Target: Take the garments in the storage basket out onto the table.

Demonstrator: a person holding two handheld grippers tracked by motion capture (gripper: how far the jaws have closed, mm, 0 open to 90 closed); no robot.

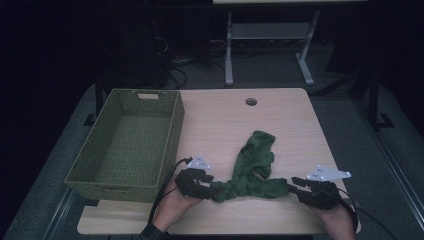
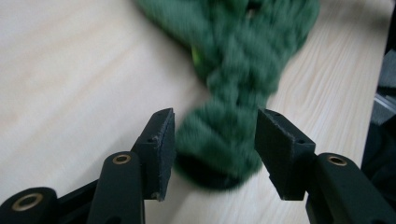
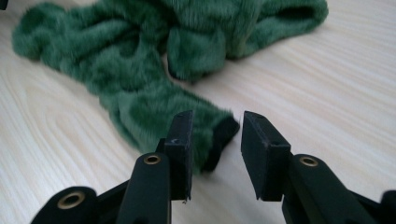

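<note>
A fuzzy dark green cloth (image 1: 252, 165) lies crumpled on the light wooden table (image 1: 290, 120), one part stretched along the near edge and another reaching toward the middle. My left gripper (image 1: 207, 182) is at the cloth's left end. In the left gripper view the cloth (image 2: 243, 60) has its end between the jaws of the left gripper (image 2: 212, 123), which stand apart with a gap on the right side. My right gripper (image 1: 295, 182) is at the cloth's right end. Here the right gripper (image 3: 212, 121) is open, and the cloth (image 3: 140, 70) has its dark-edged tip beside the left pad.
A green woven basket (image 1: 172, 135) with nothing in it stands on the left part of the table, close to my left hand. A round cable hole (image 1: 251, 101) is near the far edge. A grey table frame (image 1: 270, 35) stands beyond on the dark floor.
</note>
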